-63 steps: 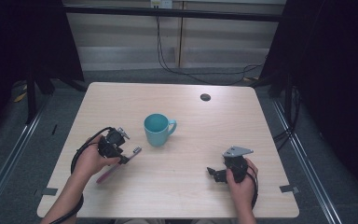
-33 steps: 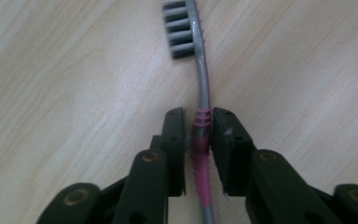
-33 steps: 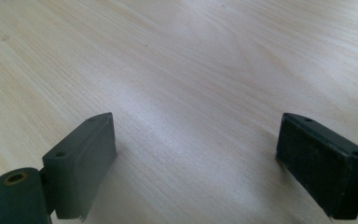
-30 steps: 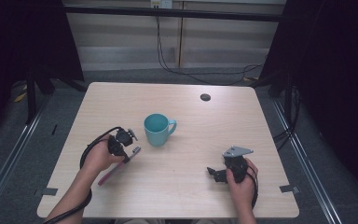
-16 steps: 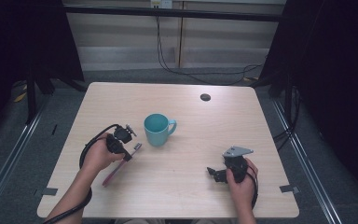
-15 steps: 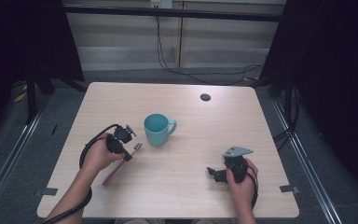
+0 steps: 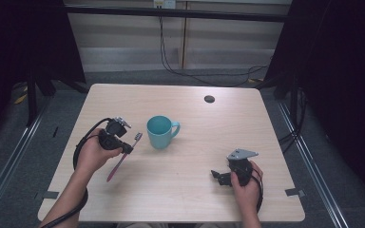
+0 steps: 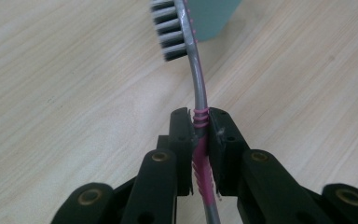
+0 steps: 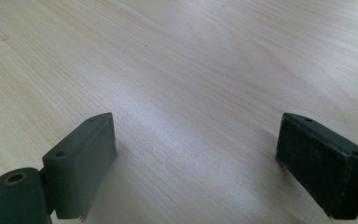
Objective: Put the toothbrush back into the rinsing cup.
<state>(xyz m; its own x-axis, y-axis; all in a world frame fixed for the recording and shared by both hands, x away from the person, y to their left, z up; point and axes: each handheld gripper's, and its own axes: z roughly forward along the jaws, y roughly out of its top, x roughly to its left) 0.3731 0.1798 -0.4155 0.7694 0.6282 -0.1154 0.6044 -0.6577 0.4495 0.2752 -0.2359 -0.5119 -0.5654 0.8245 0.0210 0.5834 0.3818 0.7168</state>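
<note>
The toothbrush (image 7: 122,156) is clamped at its ribbed neck by the left gripper (image 7: 128,149), bristle end aimed at the teal mug (image 7: 160,132) just beyond; the right gripper (image 7: 217,176) is held apart, farther off

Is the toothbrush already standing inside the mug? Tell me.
No, the toothbrush is outside the mug, clamped in the left claw.

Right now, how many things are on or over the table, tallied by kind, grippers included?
Grippers: 2, left gripper and right gripper
Toothbrushes: 1, pink toothbrush, clamped in the left gripper
Mugs: 1, teal mug
Small dark round things: 1, near the far edge
Total: 5
</note>
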